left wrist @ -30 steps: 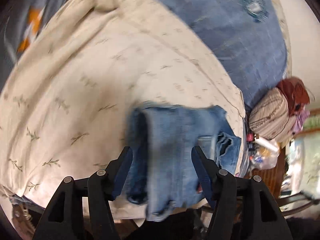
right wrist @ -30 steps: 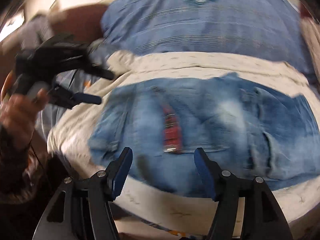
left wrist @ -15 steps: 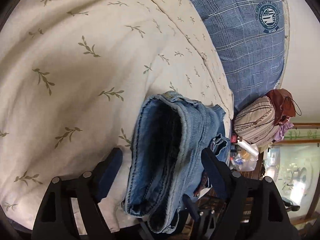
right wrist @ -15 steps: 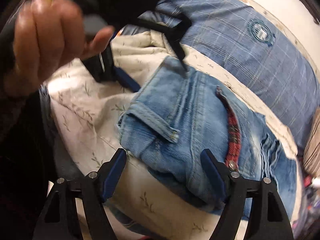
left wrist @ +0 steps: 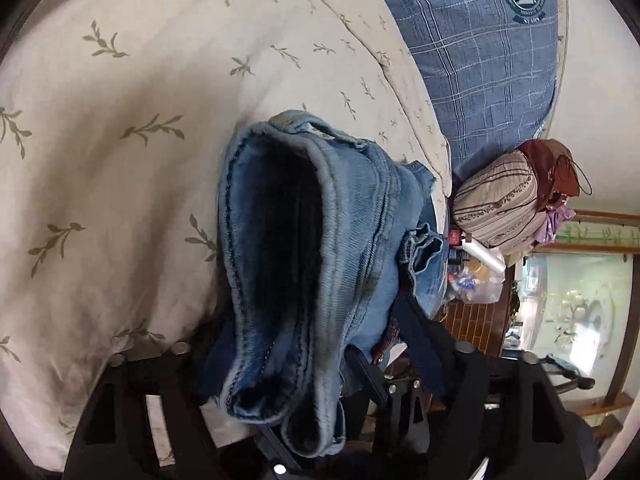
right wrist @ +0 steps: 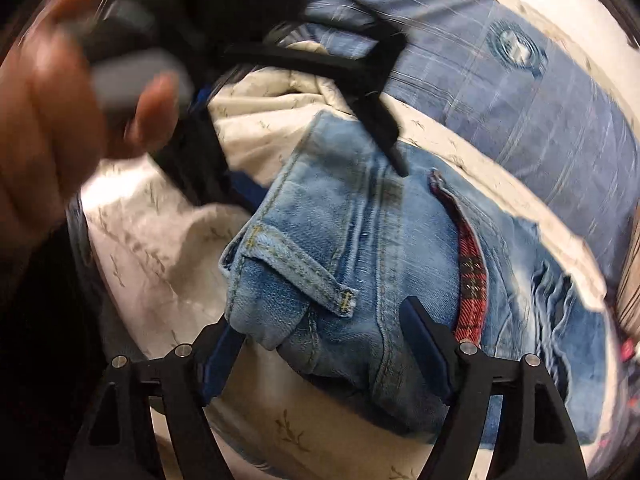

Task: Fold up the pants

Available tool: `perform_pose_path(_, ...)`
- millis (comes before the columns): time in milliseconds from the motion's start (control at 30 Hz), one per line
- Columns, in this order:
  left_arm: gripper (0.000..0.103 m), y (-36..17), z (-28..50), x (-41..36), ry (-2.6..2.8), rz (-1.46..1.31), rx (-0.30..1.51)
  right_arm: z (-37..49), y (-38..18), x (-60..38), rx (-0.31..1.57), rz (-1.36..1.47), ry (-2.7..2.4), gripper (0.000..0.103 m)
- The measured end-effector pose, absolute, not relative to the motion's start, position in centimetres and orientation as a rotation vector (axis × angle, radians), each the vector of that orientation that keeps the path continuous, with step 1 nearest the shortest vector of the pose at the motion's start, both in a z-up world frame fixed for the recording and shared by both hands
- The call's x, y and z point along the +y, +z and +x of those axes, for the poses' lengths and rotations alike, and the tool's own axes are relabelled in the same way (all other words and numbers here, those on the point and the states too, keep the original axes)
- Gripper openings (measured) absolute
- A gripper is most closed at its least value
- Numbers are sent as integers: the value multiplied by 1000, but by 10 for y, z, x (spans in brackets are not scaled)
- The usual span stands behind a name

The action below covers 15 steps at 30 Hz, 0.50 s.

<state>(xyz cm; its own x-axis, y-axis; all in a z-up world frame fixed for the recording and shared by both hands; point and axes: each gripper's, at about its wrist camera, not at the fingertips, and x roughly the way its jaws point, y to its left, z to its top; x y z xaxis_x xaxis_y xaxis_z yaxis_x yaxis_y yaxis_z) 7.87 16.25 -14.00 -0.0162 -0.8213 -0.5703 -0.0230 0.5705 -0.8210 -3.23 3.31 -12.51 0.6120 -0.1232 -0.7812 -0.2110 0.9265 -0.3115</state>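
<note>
Folded light-blue jeans (left wrist: 320, 248) lie on a cream bedspread with a leaf print (left wrist: 120, 140). In the left wrist view the folded stack's end sits between the fingers of my open left gripper (left wrist: 308, 320), one finger on each side. In the right wrist view the jeans (right wrist: 360, 280) show a belt loop and a red plaid pocket trim. My right gripper (right wrist: 324, 344) is open, its fingers straddling the near corner of the jeans. The left gripper (right wrist: 320, 92) and the hand holding it appear blurred above the jeans' far edge.
A blue plaid pillow (left wrist: 480, 48) lies beyond the jeans, also in the right wrist view (right wrist: 520, 92). A striped bundle and a red bag (left wrist: 500, 196) sit past the bed's edge, with bottles and a wooden floor below.
Both grippers have moved in close to the jeans. The left gripper now has the folded end between its fingers; the right gripper's fingers now straddle the near corner.
</note>
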Motion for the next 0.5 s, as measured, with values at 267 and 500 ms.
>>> perform_pose_path(267, 25, -83, 69, 148, -822, -675, 1379, -42, -73, -5, 858, -83, 114, 31)
perform_pose_path(500, 35, -27, 50, 62, -891, -440, 1331, -67, -41, -99, 752, 359, 72, 27)
